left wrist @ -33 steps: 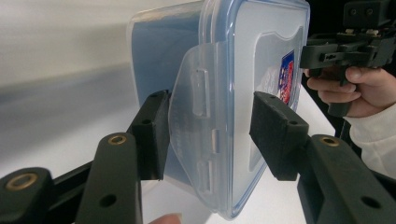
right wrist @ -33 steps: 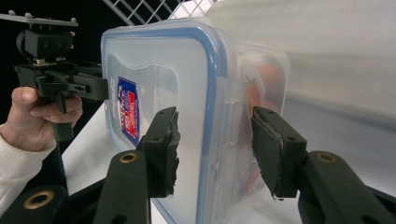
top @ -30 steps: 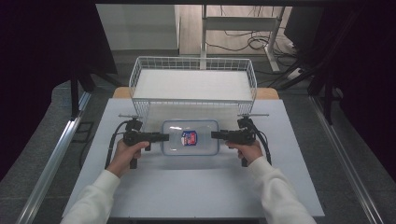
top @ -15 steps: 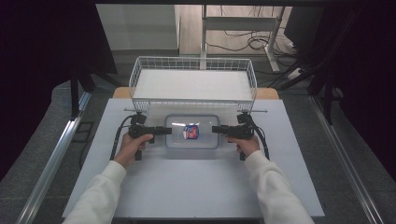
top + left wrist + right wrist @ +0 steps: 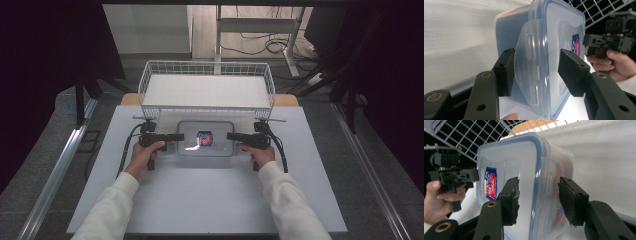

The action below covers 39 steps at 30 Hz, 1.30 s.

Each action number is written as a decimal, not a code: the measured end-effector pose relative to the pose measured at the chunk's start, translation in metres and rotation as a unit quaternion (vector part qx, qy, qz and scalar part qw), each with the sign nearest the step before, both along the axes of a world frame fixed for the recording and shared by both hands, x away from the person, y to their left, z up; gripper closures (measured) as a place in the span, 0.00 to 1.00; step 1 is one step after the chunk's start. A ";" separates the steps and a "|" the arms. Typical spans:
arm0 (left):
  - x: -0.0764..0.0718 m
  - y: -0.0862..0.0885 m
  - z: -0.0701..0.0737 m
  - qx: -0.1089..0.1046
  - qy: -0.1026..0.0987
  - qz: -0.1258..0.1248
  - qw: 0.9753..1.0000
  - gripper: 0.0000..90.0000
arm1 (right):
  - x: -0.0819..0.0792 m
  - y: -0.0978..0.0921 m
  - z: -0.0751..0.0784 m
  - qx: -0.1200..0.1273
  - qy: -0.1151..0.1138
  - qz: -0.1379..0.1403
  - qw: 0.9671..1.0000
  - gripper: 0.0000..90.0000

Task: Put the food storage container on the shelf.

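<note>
1. The clear plastic food container with a blue-rimmed snap lid lies flat on the white table, directly between the two sets of fingers, its red and blue label facing up

2. The left gripper points inward at the container's left short side; in the left gripper view its jaws stand apart with the clear lid latch flap in the gap between them

3. In that view one padded finger sits just off the lid's top face, and the other finger sits by the underside of the flap; neither pad visibly presses, so the jaws are parted around the flap, not clamped

4. The right gripper mirrors it on the container's right short side; in the right gripper view its jaws are also spread, straddling the lid's edge and the folded latch there

5. There one finger lies over the lid face near the label, the other finger beside the container's side wall, each with a sliver of space visible

6. Beyond the fingertips of both grippers, just past the container's far long side, stands a white wire basket

7. A person's left hand and right hand hold the grippers, white sleeves trailing back from the fingers toward the near table edge
</note>
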State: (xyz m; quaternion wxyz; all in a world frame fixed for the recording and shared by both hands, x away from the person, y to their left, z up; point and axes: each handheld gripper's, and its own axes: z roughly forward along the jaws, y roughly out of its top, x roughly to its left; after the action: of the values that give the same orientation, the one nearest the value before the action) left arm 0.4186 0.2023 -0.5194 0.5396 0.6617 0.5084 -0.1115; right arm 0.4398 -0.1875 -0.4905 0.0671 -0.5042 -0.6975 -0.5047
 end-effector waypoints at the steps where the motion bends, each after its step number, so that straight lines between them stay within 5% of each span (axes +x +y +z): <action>1: 0.000 0.000 0.000 0.000 -0.001 0.002 1.000 0.54 | 0.000 0.000 -0.001 0.003 0.002 -0.006 1.000 0.56; 13: -0.001 -0.005 0.000 0.007 -0.003 0.029 1.000 0.52 | 0.000 0.004 -0.003 0.000 -0.010 -0.043 0.999 0.55; 16: -0.003 -0.009 0.005 0.027 -0.022 0.043 0.999 0.48 | -0.002 0.006 -0.002 -0.009 -0.019 -0.055 0.998 0.49; 21: -0.016 -0.017 0.018 0.075 -0.055 0.043 0.995 0.35 | -0.017 0.011 0.008 -0.044 -0.072 -0.071 0.994 0.41; 25: -0.035 -0.020 0.033 0.114 -0.093 0.043 0.988 0.28 | -0.033 0.008 0.019 -0.066 -0.107 -0.056 0.991 0.40; 29: -0.059 -0.023 0.044 0.146 -0.124 0.018 0.981 0.28 | -0.051 0.004 0.029 -0.084 -0.136 -0.024 0.987 0.43; 38: -0.108 -0.018 0.042 0.157 -0.133 -0.011 0.979 0.28 | -0.093 0.011 0.032 -0.134 -0.169 0.064 0.974 0.55; 39: -0.112 -0.018 0.041 0.160 -0.133 -0.012 0.978 0.28 | -0.097 0.013 0.031 -0.151 -0.175 0.075 0.970 0.61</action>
State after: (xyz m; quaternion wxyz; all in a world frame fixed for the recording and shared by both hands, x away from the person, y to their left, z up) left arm 0.3066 0.1847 -0.4780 0.4881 0.7547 0.4351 0.0537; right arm 0.3428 -0.1741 -0.4595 -0.0953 -0.3591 -0.8023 -0.4672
